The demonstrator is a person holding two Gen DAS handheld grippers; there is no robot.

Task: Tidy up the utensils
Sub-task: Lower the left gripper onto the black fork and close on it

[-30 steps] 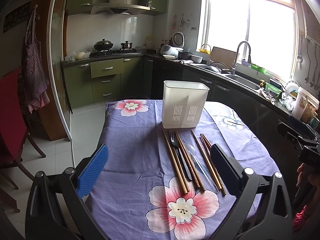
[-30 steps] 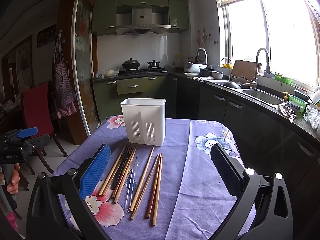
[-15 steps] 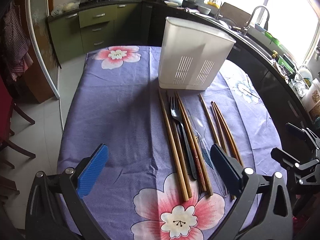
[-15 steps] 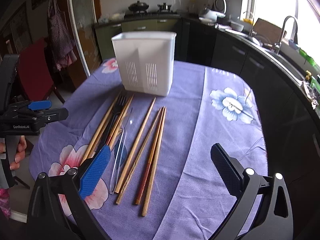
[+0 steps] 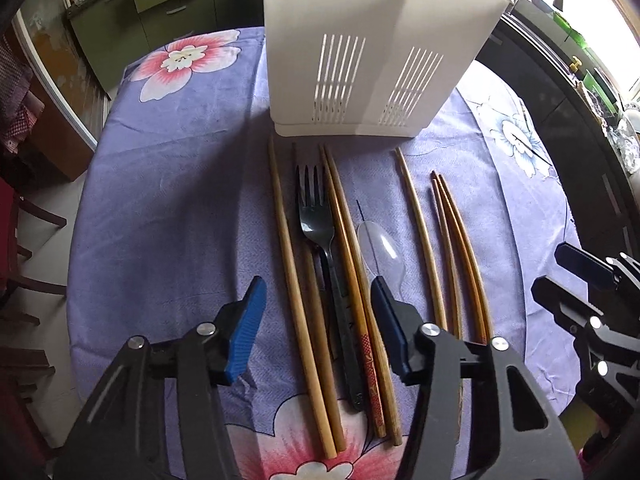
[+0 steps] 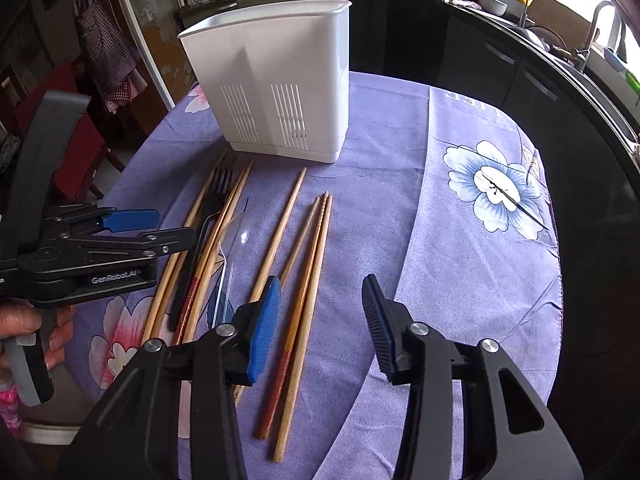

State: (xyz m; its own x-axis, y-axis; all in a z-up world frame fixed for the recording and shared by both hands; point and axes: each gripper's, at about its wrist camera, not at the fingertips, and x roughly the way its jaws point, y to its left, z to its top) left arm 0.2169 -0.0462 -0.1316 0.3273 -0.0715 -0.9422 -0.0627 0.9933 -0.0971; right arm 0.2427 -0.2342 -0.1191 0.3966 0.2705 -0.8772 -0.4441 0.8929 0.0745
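A white slotted utensil holder (image 5: 376,52) stands upright at the far side of the table; it also shows in the right wrist view (image 6: 276,80). In front of it lie several wooden chopsticks (image 5: 296,292), a black fork (image 5: 320,224) and a clear plastic spoon (image 5: 380,248) in a row. My left gripper (image 5: 318,316) is open and empty, low over the fork and the leftmost chopsticks. My right gripper (image 6: 320,320) is open and empty above the rightmost chopsticks (image 6: 308,276). The left gripper also shows at the left of the right wrist view (image 6: 132,228).
The round table has a purple floral cloth (image 5: 168,184). A dark counter with a sink (image 6: 560,44) curves round the right side. Green cabinets (image 5: 160,4) and a red chair (image 6: 76,132) stand beyond the table on the left.
Both grippers have come down and forward toward the utensils and now point more steeply at the table. Both sets of jaws have narrowed but stay open. The utensils have not moved.
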